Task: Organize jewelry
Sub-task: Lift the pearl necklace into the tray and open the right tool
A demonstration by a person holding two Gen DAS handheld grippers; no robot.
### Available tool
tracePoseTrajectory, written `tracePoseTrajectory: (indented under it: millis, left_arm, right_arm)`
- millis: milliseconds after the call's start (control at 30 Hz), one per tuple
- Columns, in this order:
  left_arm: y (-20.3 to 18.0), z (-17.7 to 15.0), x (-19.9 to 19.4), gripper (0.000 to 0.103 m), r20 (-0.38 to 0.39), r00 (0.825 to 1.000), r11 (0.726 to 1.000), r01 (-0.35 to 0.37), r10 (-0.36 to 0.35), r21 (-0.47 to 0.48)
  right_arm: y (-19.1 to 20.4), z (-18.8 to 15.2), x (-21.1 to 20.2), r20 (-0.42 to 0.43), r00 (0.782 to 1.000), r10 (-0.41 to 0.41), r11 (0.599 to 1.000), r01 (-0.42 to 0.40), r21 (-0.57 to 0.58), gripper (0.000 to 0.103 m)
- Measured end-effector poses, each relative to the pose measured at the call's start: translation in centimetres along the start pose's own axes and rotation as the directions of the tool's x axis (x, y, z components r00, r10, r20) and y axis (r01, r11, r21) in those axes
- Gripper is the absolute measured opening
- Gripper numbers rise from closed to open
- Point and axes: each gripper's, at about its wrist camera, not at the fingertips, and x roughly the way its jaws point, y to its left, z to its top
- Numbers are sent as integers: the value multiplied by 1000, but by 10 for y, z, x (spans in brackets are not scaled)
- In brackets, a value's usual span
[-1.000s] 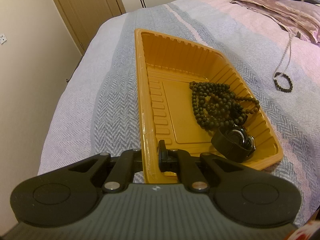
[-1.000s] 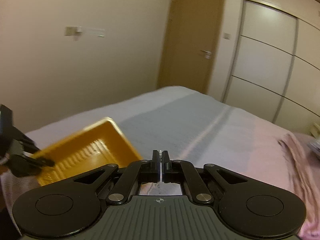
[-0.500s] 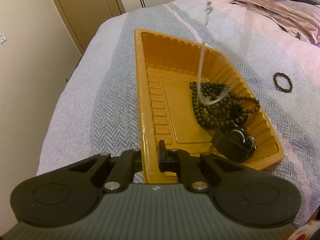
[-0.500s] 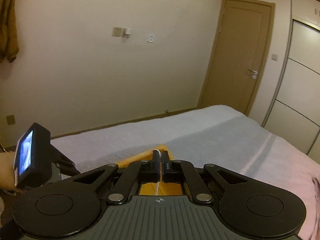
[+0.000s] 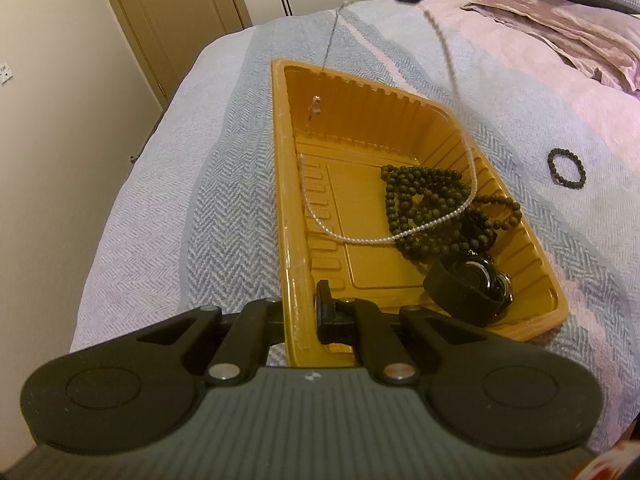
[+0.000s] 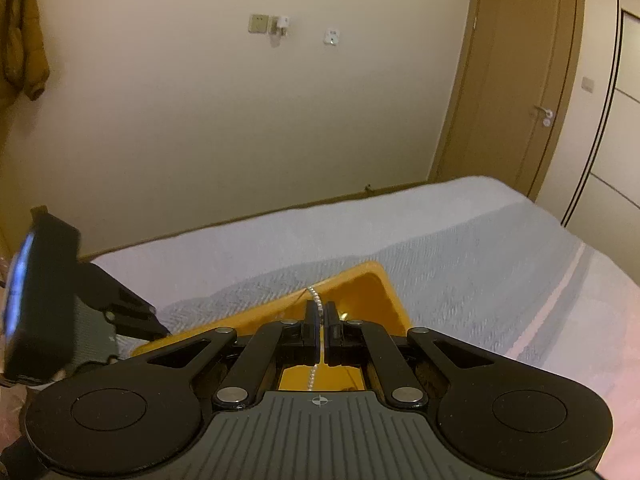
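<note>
Left gripper (image 5: 304, 312) low at near end of yellow tray (image 5: 400, 92), tongs squeezed on tray's side wall. Right gripper (image 6: 320, 312) up high over tray, tongs pinched together on pearl necklace (image 5: 360, 238). Necklace hangs down in loop, bottom lying in tray across dark bead string (image 5: 424, 200). Watch (image 5: 468, 288) in tray's near corner. Small bead bracelet (image 5: 566, 168) on bed (image 5: 180, 208), apart from tray. Pink blanket (image 5: 560, 28) far right. Brown door (image 6: 516, 76), cream wall (image 6: 240, 120).

The tray (image 5: 404, 104) is glossy ribbed orange plastic on a woven herringbone cloth bedspread (image 5: 208, 208). At its 3 o'clock side lie matt dark wooden-looking beads (image 5: 416, 196), crossed by a shiny pearl strand (image 5: 360, 239); at 5 o'clock, a matt black strap (image 5: 460, 300).
</note>
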Motion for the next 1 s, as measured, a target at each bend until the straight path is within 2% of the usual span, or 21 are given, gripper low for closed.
tracePoseTrajectory:
  millis: [200,333,467,833,1000]
  left_arm:
    - [0,0,0,4,0,1000,1000,-1,1,-1]
    - [0,0,0,4,0,1000,1000,-1,1,-2]
    - [0,0,1,4,-1,1000,1000,-2,2,-2]
    - [0,0,1,4,-1,1000,1000,-2,2,-3]
    - [0,0,2,4,0,1000,1000,-2,2,-2]
  right_arm:
    - [-12,-13,29,-64,997,-52,998,54,28,2]
    - [-20,-31,39,-102,994,-40,996,47,71,2]
    - [-30,-36,48,-126,992,16,991,1,133,2]
    - [-26,-31,52,-104,994,13,992,0,128,2]
    - [-35,-31,42,-89,996,0,985,15,169,2]
